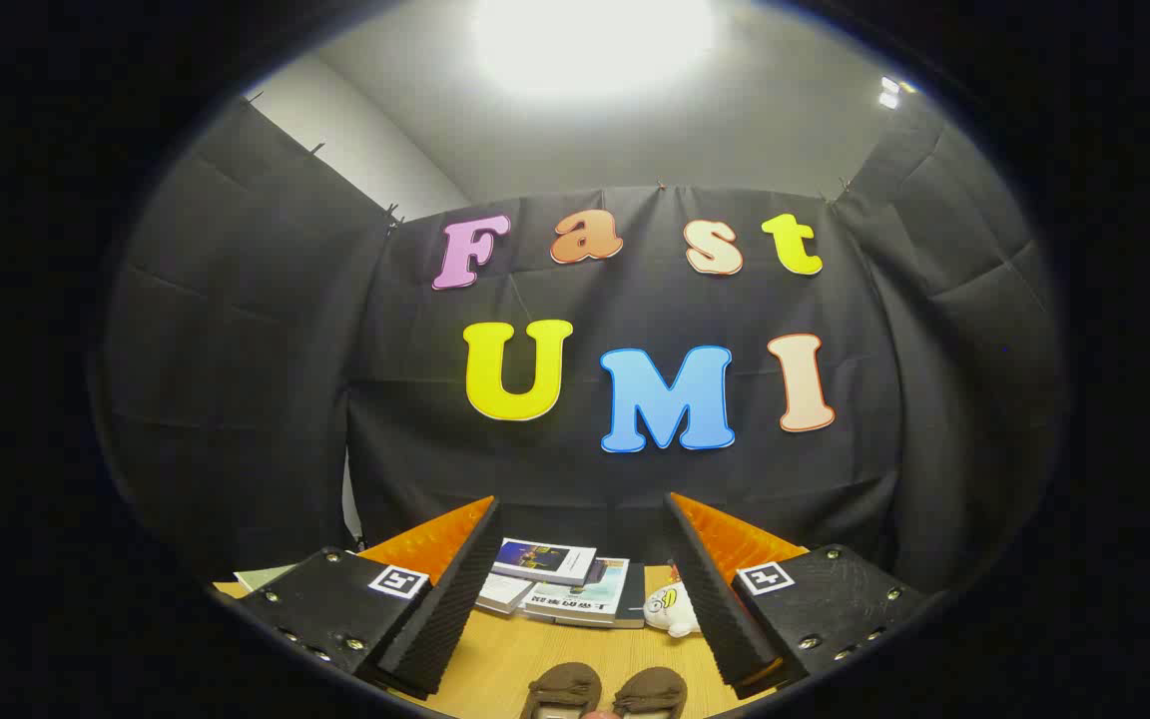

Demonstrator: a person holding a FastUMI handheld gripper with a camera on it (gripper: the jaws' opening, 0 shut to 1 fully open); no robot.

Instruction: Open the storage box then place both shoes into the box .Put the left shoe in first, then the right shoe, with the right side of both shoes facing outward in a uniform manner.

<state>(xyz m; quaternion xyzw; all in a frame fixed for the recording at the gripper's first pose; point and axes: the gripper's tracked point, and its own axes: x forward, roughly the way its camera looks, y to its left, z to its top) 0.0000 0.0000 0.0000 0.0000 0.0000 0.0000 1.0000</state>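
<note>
My gripper (pixel 583 524) is held high and points at the booth's back wall, its two black-padded fingers (pixel 450 589) wide apart with nothing between them. Below and between the fingers, two brown shoes (pixel 605 691) lie side by side on the wooden table (pixel 525 659); I see just their near ends, the left one (pixel 563 689) and the right one (pixel 651 691).
Beyond the shoes, a few books (pixel 560 584) lie stacked at the table's far edge against the black cloth. A small white plush toy (pixel 670 609) sits beside them, next to the right finger. A pale sheet (pixel 261 576) lies at the far left.
</note>
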